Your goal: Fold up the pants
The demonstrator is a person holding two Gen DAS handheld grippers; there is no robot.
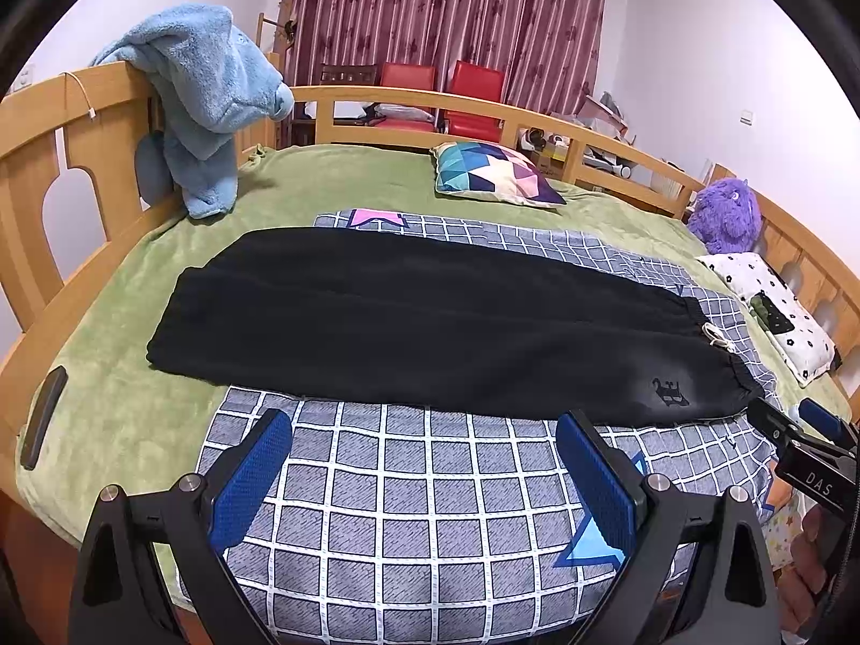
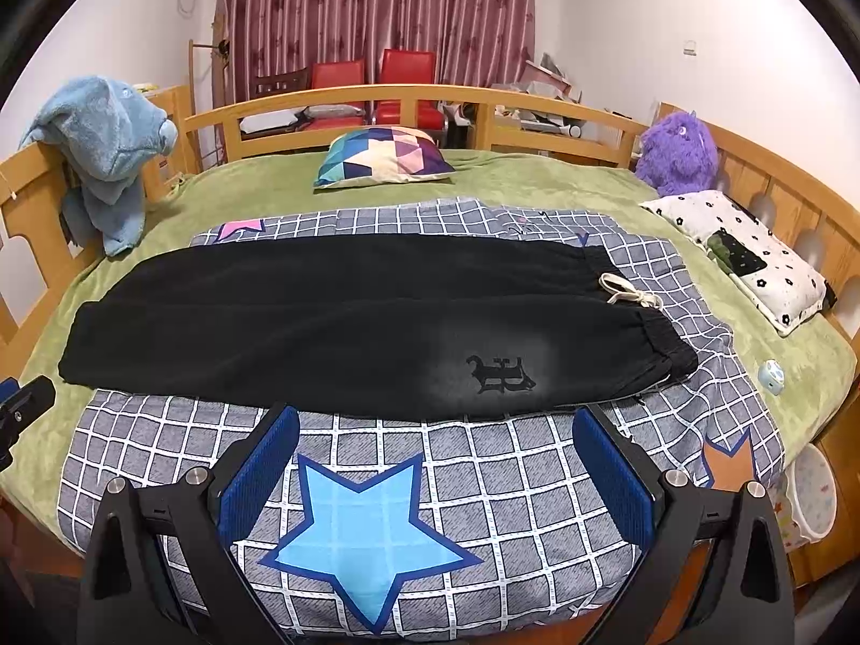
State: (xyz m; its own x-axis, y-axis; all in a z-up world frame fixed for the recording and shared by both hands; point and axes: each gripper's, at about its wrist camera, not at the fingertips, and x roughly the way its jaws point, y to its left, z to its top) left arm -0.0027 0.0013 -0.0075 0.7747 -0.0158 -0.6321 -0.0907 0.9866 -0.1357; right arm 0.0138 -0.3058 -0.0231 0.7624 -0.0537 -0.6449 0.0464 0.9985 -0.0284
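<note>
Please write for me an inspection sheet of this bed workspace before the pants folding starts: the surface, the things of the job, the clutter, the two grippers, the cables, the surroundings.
Surface: green blanket with a checked quilt on top, in a wooden bed frame.
Job's things: black pants lying flat along the quilt, already folded leg on leg, waistband and white drawstring to the right.
Clutter: patterned cushion, purple plush toy, flowered pillow, blue towel over the frame, dark flat object near the left edge.
Grippers: left gripper open, empty; right gripper open, empty.
Cables: a white cable on the frame.
Surroundings: red curtain, red chairs.
</note>
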